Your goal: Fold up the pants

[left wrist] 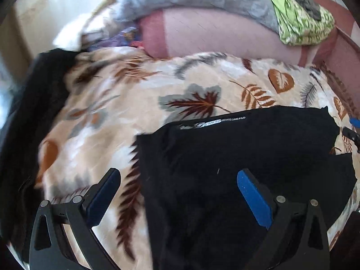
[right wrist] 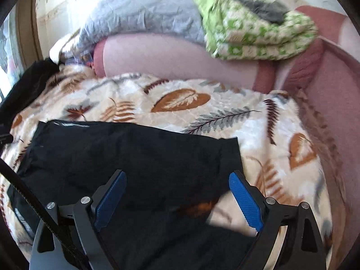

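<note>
Both my jaws stand apart, nothing clamped — left gripper (left wrist: 178,200) and right gripper (right wrist: 177,200) above the black pants (right wrist: 135,153). Pants lie partly folded on the leaf-print blanket (right wrist: 225,105). Judged soft, light, limp: best pinched at a hem or corner edge — two layers together. Beyond, pink sofa back (right wrist: 168,56).

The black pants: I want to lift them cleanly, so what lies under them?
The black pants lie on a leaf-patterned blanket, which shows around their edges. Whatever lies beneath the cloth's middle is covered and cannot be seen.
</note>
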Demonstrator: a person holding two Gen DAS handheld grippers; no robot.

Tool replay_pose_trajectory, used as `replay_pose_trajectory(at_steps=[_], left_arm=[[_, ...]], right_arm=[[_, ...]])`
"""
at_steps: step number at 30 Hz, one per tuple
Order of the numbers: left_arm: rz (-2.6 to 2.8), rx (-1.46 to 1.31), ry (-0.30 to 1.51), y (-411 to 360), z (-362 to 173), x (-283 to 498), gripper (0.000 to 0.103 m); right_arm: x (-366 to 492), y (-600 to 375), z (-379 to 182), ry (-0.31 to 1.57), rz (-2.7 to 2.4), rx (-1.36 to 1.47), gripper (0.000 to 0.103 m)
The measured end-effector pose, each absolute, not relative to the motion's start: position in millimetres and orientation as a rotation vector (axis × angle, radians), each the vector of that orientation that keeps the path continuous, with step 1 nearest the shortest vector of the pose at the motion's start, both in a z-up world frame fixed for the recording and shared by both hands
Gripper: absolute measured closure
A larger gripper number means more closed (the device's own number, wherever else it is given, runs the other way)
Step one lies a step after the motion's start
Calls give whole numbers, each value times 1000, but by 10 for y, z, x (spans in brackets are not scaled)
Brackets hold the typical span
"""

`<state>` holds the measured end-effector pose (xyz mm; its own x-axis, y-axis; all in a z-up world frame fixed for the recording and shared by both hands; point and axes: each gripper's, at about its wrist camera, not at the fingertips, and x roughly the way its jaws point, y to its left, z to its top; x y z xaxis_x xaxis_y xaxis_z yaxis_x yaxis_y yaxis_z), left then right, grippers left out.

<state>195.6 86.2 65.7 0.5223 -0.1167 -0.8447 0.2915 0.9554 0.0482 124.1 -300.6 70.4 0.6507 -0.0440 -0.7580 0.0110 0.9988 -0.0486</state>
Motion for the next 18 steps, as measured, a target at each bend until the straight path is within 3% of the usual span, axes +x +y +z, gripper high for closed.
replay_pose_trajectory(at_steps=[10,18], left_arm=[[-444,140,1134,761,40,3038,0],[-509,235,1187,556,-293,3295,0]], right_arm=[[2357,-3284,318,995,148,-100,8],[2892,-3179,-117,1099,262,-114,8]])
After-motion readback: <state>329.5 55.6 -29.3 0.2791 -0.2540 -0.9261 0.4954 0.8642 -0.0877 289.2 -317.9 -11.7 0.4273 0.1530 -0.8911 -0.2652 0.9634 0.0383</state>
